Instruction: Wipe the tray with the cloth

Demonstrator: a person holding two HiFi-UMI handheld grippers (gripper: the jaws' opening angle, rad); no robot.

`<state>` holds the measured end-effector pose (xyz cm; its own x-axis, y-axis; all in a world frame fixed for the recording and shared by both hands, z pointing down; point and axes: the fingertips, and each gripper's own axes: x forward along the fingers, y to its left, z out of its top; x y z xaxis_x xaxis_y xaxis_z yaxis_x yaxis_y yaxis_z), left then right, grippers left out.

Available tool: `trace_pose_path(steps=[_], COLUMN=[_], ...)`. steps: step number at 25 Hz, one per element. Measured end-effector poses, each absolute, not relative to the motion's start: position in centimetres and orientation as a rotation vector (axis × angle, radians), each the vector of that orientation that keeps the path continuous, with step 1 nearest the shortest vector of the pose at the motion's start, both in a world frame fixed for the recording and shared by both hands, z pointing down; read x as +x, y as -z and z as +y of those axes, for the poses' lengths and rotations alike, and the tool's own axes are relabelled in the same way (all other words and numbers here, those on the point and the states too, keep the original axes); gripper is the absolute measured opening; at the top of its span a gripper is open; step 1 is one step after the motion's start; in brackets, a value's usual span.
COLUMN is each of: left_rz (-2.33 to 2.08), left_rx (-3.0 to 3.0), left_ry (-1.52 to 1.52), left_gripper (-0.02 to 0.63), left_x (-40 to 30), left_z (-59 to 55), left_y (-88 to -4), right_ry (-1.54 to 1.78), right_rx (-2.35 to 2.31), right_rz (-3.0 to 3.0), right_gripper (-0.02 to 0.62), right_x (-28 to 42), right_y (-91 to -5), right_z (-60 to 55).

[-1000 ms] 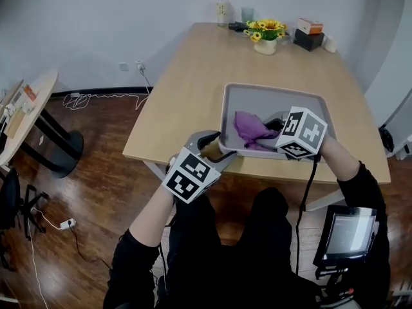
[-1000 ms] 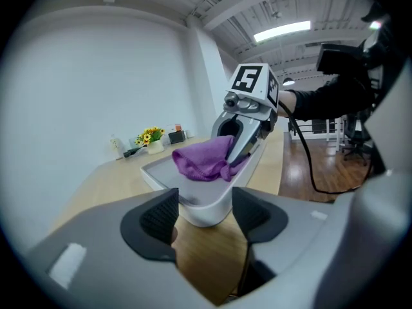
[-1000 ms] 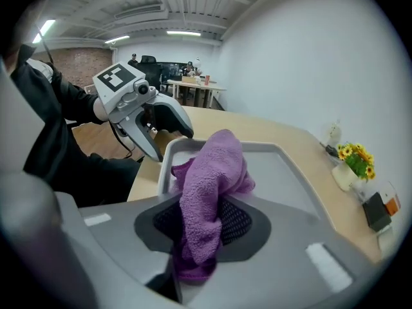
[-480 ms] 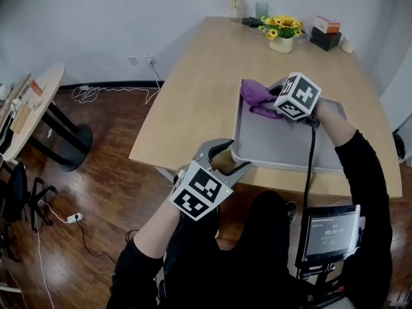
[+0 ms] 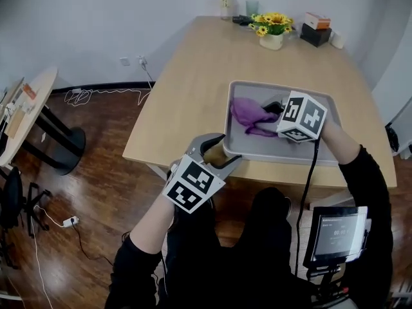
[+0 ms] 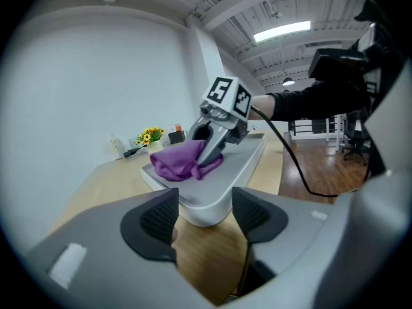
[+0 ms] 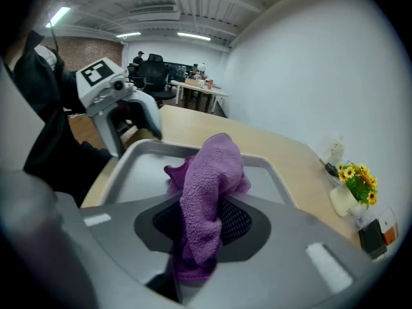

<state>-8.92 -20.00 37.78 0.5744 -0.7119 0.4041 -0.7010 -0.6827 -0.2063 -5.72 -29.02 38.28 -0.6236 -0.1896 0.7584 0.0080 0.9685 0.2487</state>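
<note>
A grey tray (image 5: pixel 322 156) sits on the wooden bench (image 5: pixel 193 89), close to the bench's near edge. The purple cloth (image 5: pixel 248 113) lies in the left half of the tray, bunched up and resting on the tray floor.

The right gripper (image 5: pixel 270 112) reaches into the tray from the right, angled downward. Its jaws stand narrow and are clamped on the cloth. In the right gripper view a thick fold of cloth fills the gap between the pads and spills out over the tray floor beyond them.

The left gripper (image 6: pixel 205 216) is at the tray's near left corner. Its jaws stand wide apart, and the rounded corner sits between the tips. In the left gripper view a strip of wood shows between the corner and one pad, so the jaws are not closed on the tray.

At the far end of the bench stand a pot of yellow flowers (image 5: pixel 270 34), a bottle (image 5: pixel 223 4) and a dark box (image 5: pixel 314 36), well apart from the tray.
</note>
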Motion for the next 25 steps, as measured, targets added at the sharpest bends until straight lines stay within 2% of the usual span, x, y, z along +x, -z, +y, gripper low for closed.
trace_pose_path(steps=[4,9,20,25], left_rz=[1.242,1.246,1.235,1.235], left_rx=[-2.77,-2.766,-2.776,-2.773], left_ry=[0.729,0.733,0.72,0.72], left_gripper=[0.247,0.247,0.247,0.247], left_x=[-9.1,-8.9,-8.9,-9.0], left_z=[-20.0,-20.0,-19.5,-19.6], left_y=[-37.8,-37.5,-37.4,-37.6], right_ry=[0.278,0.261,0.164,0.119], right_rx=[0.034,0.005,0.33,0.418], right_rz=[-2.265,-2.27,-2.206,-2.216], right_gripper=[0.1,0.101,0.101,0.101], right_x=[-4.5,-4.1,-0.2,0.8], right_y=[-38.4,-38.2,-38.0,-37.9], right_z=[-23.4,-22.5,-37.4,-39.5])
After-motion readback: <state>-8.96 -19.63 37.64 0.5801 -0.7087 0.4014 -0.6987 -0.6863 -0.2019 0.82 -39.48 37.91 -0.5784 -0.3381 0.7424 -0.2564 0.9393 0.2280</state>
